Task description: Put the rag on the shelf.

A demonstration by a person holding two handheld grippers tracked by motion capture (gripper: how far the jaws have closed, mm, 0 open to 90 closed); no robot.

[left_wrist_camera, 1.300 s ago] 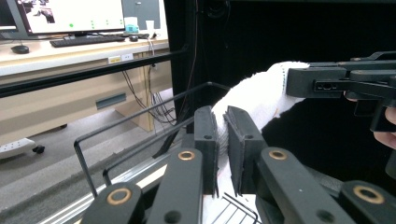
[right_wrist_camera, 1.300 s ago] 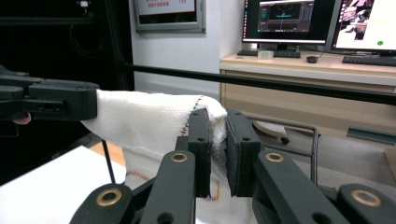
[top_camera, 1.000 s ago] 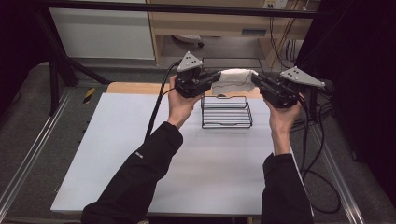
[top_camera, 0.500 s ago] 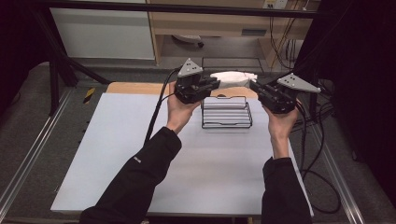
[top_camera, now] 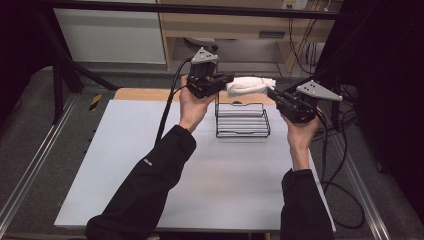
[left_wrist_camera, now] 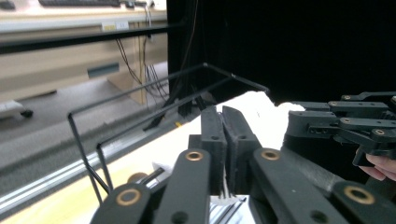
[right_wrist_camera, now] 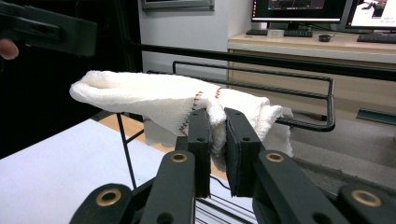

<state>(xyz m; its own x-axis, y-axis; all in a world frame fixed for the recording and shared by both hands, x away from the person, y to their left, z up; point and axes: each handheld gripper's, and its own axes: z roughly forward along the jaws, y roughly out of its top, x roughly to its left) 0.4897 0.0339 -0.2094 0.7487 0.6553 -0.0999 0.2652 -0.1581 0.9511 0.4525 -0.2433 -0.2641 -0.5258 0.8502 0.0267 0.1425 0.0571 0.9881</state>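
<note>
Item: white terry cloth with red-green stitched edge (top_camera: 248,84), slung in the air between your tools, above the 12 o'clock rim of the black wire basket (top_camera: 242,120) on the white table (top_camera: 150,165). Left tool (top_camera: 227,80) and right tool (top_camera: 272,93) each pinch one end. Advice: keep both pinches firm, hands level, cloth taut, centred over the basket.

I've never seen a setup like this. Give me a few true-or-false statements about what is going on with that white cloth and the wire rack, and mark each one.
1. The white cloth is held up in the air between the left hand-held gripper and the right hand-held gripper. True.
2. The cloth lies flat inside the wire rack. False: it is held above the rack's far side.
3. The right hand-held gripper's jaws are closed on the cloth. True.
4. The wire rack is full of dishes. False: nothing lies in it.
</note>
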